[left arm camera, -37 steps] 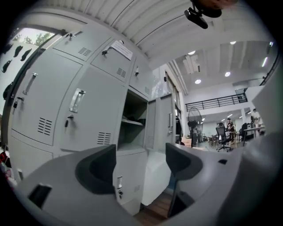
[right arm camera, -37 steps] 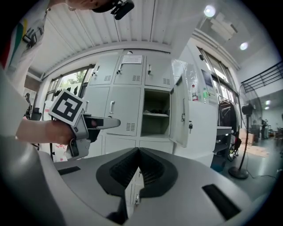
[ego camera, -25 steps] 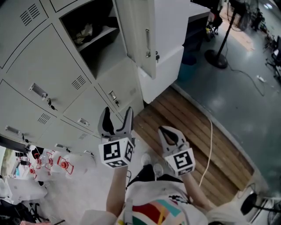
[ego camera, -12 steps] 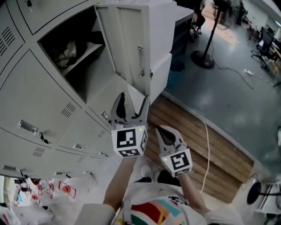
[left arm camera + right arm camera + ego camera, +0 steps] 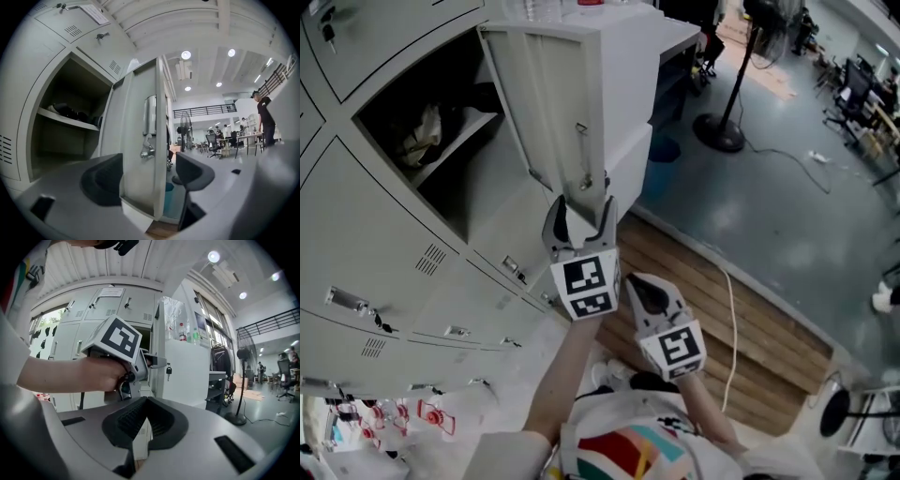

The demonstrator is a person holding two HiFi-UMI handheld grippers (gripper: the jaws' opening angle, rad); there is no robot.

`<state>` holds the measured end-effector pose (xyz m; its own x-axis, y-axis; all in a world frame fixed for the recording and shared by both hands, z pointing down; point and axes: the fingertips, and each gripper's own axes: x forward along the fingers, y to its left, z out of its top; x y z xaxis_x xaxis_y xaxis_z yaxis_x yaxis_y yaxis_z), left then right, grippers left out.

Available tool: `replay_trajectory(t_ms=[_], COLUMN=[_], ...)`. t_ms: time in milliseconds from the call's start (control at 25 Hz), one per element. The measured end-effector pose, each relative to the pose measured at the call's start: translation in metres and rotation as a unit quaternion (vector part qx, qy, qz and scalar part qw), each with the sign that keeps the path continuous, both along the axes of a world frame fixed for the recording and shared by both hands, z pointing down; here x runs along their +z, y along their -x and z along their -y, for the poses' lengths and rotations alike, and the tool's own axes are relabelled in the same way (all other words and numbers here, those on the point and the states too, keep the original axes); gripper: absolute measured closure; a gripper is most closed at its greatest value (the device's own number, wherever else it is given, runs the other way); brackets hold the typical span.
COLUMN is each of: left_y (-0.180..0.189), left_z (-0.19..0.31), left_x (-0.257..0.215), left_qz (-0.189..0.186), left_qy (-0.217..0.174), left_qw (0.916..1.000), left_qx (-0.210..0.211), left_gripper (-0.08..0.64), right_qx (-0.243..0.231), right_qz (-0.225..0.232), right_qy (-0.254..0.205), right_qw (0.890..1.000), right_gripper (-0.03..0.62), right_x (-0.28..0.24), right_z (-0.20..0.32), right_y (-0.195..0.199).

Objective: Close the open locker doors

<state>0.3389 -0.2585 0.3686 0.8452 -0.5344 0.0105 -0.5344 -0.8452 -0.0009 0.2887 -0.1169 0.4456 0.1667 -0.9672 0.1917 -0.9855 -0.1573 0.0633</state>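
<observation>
Closing the one locker door (image 5: 572, 103) seen standing open was judged to be the step in hand, and at its very start. The panel was swung well out from the locker bank (image 5: 384, 253). Its compartment (image 5: 441, 187) lay exposed on the left, and a pale bundle (image 5: 417, 136) was seen on the shelf (image 5: 469, 131) inside.

The left hand-held gripper (image 5: 581, 212) was raised to the lower free corner of the locker door (image 5: 140, 140). In the left gripper view its jaws were seen wide apart, one on each side of the panel. The corner stood between them, just below the key latch (image 5: 146, 151) and the handle (image 5: 150, 115). Nothing was clamped. Whether either jaw was actually touching the metal could not be told for certain, as the wide-angle view flattened the gap.

The right hand-held gripper (image 5: 639, 287) was held lower and nearer the body, just right of the left one. Its jaws were brought together on nothing.

For the next move, a push rather than a grip was judged to be called for. The right-hand jaw would be set against the outer face and the panel swept left toward the compartment until the latch met the frame. The inner jaw would have to be drawn clear before it could be trapped there.
</observation>
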Motion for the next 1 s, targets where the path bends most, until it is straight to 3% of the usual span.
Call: replay_trajectory(t_ms=[520, 1000], left_y=[0.0, 0.043], left_z=[0.014, 0.016], left_x=[-0.018, -0.024], left_qz=[-0.001, 0.014], left_qy=[-0.035, -0.074], left_qw=[0.9989, 0.9959], left_qx=[-0.031, -0.05], left_gripper=[0.227, 0.227], right_qx=[-0.042, -0.086], right_qz=[0.003, 0.004], right_qy=[-0.009, -0.013], right_qw=[0.999, 0.996], right_gripper=[0.586, 0.586], right_x=[-0.001, -0.005], right_z=[0.014, 0.036], right_y=[-0.008, 0.02])
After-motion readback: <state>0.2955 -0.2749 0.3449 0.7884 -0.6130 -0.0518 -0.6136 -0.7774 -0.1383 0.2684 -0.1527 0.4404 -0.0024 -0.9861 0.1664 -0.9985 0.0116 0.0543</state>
